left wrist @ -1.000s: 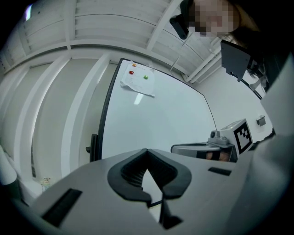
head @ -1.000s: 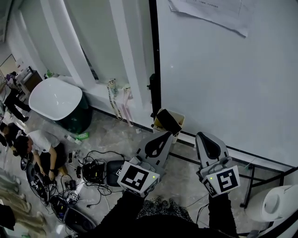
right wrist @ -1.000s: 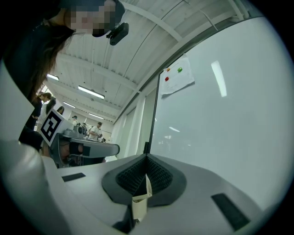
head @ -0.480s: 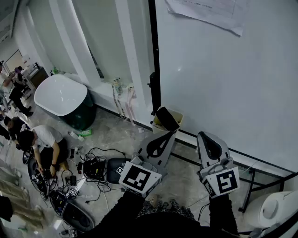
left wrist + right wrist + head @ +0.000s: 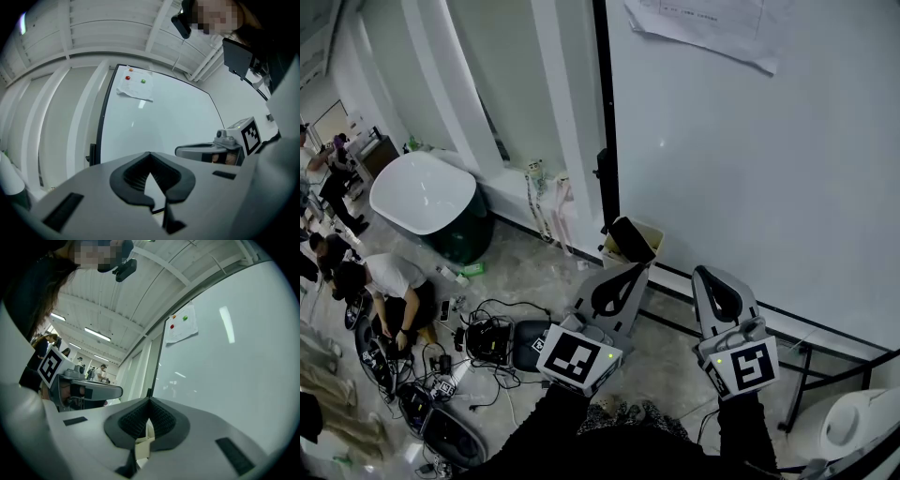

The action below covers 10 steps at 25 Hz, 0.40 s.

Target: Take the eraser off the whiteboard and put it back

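Observation:
The whiteboard [image 5: 750, 169] fills the right of the head view, its black frame edge [image 5: 602, 112] standing upright. A sheet of paper [image 5: 703, 23] hangs at its top, pinned by a red and a green magnet [image 5: 135, 79]. I see no eraser in any view. My left gripper [image 5: 633, 270] and right gripper [image 5: 708, 274] are held side by side in front of the board's lower edge, pointing at it and apart from it. Both are shut with nothing between the tips: the left gripper [image 5: 149, 154] and the right gripper [image 5: 150, 400] show this in their own views.
An open cardboard box [image 5: 633, 242] stands on the floor by the board's foot. Left of it are a white tub on a dark base [image 5: 422, 202], cables and devices [image 5: 487, 342], and a person crouching [image 5: 389, 286]. The board's stand legs [image 5: 806, 361] and a white round object [image 5: 848, 417] are at the lower right.
Both grippers stay shut in nearly the same place. The head view has shifted slightly, and the crouching person on the floor has changed posture.

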Available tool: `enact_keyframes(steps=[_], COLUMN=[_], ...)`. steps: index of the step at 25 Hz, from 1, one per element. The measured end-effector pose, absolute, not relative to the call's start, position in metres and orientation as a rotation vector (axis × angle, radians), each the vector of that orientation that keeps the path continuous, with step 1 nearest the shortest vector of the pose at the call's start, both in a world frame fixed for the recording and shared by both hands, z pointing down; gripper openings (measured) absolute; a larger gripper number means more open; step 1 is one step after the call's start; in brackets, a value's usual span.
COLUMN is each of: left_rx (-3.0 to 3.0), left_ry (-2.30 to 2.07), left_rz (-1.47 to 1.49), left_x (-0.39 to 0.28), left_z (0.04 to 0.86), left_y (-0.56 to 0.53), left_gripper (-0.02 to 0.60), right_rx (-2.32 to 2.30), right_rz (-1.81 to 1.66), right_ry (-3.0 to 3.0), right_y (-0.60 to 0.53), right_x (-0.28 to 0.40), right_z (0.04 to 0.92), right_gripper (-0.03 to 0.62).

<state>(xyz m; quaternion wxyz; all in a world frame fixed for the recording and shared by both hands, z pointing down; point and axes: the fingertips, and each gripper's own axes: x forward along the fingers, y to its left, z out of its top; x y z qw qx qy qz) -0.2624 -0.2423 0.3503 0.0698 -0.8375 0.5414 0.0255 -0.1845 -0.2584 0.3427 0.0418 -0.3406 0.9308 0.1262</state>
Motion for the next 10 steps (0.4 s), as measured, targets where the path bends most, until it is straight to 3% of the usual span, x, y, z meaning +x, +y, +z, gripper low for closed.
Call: enact_keyframes(steps=[10], left_rx=[-2.504], left_ry=[1.643], left_rz=[0.081], left_x=[-0.2630], left_z=[0.3490], left_y=[-0.2381], left_gripper=[0.005], right_rx=[-1.021], right_rz=[0.372], right_ry=[2.842], right_y=[-0.2530], right_x=[-0.1860], right_z=[0.3405], right_gripper=[0.008])
